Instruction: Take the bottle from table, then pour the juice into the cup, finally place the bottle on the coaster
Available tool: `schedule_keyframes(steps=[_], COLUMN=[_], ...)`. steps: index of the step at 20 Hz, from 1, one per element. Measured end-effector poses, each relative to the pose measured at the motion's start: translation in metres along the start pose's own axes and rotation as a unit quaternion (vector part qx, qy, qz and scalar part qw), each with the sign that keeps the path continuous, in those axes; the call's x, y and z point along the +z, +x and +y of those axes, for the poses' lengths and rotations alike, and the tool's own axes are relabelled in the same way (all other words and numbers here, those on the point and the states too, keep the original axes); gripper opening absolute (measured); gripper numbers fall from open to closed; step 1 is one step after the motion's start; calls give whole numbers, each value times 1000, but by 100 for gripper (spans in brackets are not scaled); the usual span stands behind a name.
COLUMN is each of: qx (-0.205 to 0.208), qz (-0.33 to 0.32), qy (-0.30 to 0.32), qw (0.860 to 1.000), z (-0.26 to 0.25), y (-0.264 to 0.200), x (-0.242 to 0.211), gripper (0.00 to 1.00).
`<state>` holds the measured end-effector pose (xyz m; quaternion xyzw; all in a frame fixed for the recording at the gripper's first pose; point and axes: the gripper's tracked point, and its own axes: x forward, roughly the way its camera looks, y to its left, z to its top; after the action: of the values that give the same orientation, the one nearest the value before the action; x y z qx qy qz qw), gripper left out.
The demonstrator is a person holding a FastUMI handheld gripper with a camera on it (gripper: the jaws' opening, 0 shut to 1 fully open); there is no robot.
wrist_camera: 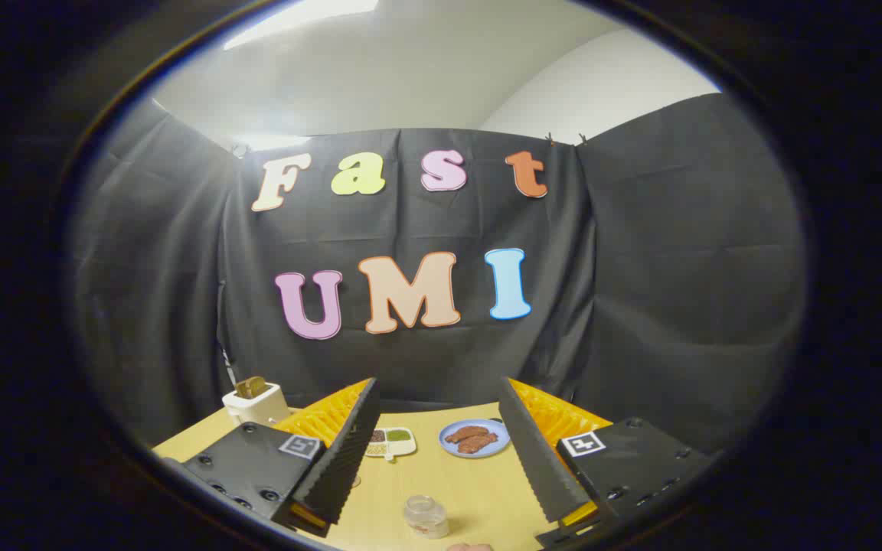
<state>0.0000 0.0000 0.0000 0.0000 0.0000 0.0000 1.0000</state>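
A: Jaws (441, 451) are seen spread wide, nothing held between them. Serrated inner faces are angled outward, tips pointed toward the booth's cloth wall rather than down at the table.

B: Task object located?

A: Small clear glass or plastic container with a narrow neck (426, 515) is seen standing on the light wooden table (479, 482), low between the fingers and close to the camera. It is judged likely to be the bottle; its contents cannot be made out. It is not touched by either finger.

B: Cup and coaster?

A: Neither can be identified with confidence. A pinkish object (470, 547) is cut off at the near table edge; it cannot be told what it is.

B: Other items?

A: Round blue plate with brown food pieces (475, 438) and a white divided dish (390, 441) are set farther back, beyond the fingertips. A white toaster with a slice in it (255, 399) is placed at the far left corner, well apart from the container.

B: Stage?

A: Judged as pre-grasp. The wide opening suits an approach; the gripper would need to be tilted down and lowered to straddle the container.
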Motion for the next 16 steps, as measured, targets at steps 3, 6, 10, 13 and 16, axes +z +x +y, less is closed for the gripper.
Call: schedule_keyframes(steps=[3,6,10,13,16], qx=[1,4,4,3,2], qz=[-1,1,-1,0,1], qy=[0,-2,-11,-10,-11], qw=[1000,1000,1000,1000,1000], z=[1,2,-1,-3,-6], y=[3,5,3,2,1], x=[-1,-2,-3,-5,-7], gripper=[97,97,97,97,97])
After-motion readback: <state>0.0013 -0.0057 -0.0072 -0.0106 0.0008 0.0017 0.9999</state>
